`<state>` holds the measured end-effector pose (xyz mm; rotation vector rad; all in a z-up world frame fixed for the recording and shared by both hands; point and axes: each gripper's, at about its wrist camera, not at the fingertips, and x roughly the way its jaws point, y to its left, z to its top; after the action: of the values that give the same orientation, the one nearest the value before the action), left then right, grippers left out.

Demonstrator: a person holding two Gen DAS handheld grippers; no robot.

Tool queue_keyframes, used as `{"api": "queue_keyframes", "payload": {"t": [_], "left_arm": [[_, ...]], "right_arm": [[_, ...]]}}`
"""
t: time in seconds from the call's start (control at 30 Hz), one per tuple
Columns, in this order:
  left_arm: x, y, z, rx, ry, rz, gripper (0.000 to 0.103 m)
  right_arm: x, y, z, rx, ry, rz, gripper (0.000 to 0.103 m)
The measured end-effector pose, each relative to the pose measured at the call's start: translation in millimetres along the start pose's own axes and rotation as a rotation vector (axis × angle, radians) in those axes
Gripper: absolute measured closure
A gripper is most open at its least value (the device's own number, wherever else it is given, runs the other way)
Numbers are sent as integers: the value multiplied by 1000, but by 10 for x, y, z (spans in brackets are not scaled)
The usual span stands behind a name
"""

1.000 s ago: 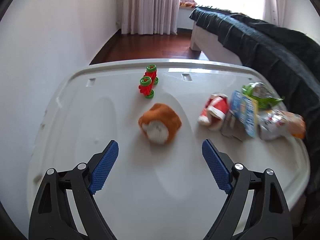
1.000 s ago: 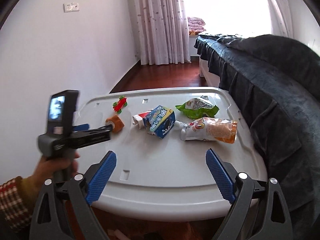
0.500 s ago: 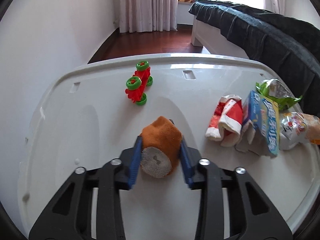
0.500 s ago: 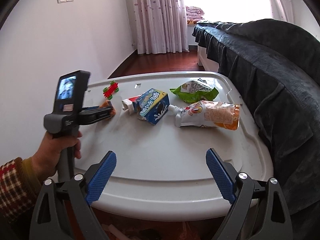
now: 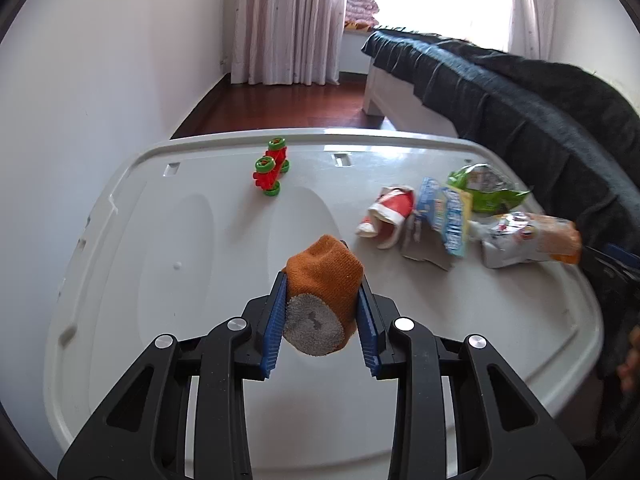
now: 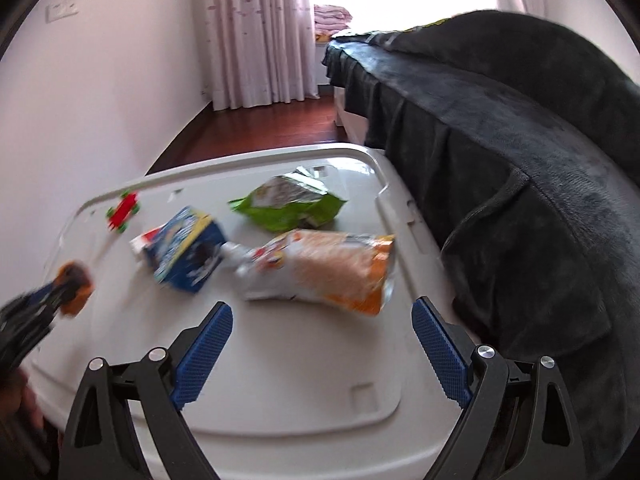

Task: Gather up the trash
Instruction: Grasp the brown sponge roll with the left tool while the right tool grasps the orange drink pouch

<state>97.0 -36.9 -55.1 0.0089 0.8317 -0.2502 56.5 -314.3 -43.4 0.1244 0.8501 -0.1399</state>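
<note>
My left gripper [image 5: 322, 300] is shut on a rolled orange sock [image 5: 324, 276] with a grey end, held just above the white plastic lid [image 5: 200, 240]. Seen from the right wrist, the sock [image 6: 74, 284] is at the far left. My right gripper [image 6: 322, 312] is open and empty, low over the lid [image 6: 300, 368]. An orange-and-white pouch [image 6: 320, 272] lies just beyond its fingertips. Behind the pouch are a green snack bag [image 6: 288, 204] and a blue carton [image 6: 188, 252]. A red-and-white wrapper [image 5: 390, 208] lies beside the blue carton [image 5: 444, 212].
A red toy with green wheels [image 5: 272, 168] stands near the lid's far edge. A bed under a dark blanket [image 6: 520, 160] runs close along the right side. A white wall [image 5: 100, 80] is on the left. Wooden floor and curtains lie beyond.
My left gripper closed on the orange sock and lifted it back off the lid. My right gripper moved down and forward, close to the orange-and-white pouch.
</note>
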Motion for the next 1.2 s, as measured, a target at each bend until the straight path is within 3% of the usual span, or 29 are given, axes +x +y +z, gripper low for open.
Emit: {"api": "queue_keyframes", "payload": {"t": [0.1,0.23,0.33,0.43,0.63,0.73,0.8,0.97,1.2], "left_arm": [[-45,-48,-40,-3,5,-25,71],[-71,-132,-62,17,3,-44,71],[-70,-187,-60,21,3,-57,71],[-49,-242,-63,19,11,-71,71],[-47,-326,-68,30,14,-87,71],[-63,-342,-77,31,14,-93,71],[-63,-335,-85,28,18,-95,71],[-106,-324,-80,18,10,-102,71],[-204,-309,-104,16,1,-111,71]], "right_arm": [[146,-117,67,13,18,-11,14],[259,-136,203,-63,32,51,13],[375,60,316,-273,78,87,13],[494,291,346,-518,112,58,12],[875,397,442,-678,247,49,13],[1031,396,471,-700,306,61,18],[1139,394,463,-699,370,78,39],[1093,416,383,-630,403,69,47],[685,515,104,-490,336,75,50]]}}
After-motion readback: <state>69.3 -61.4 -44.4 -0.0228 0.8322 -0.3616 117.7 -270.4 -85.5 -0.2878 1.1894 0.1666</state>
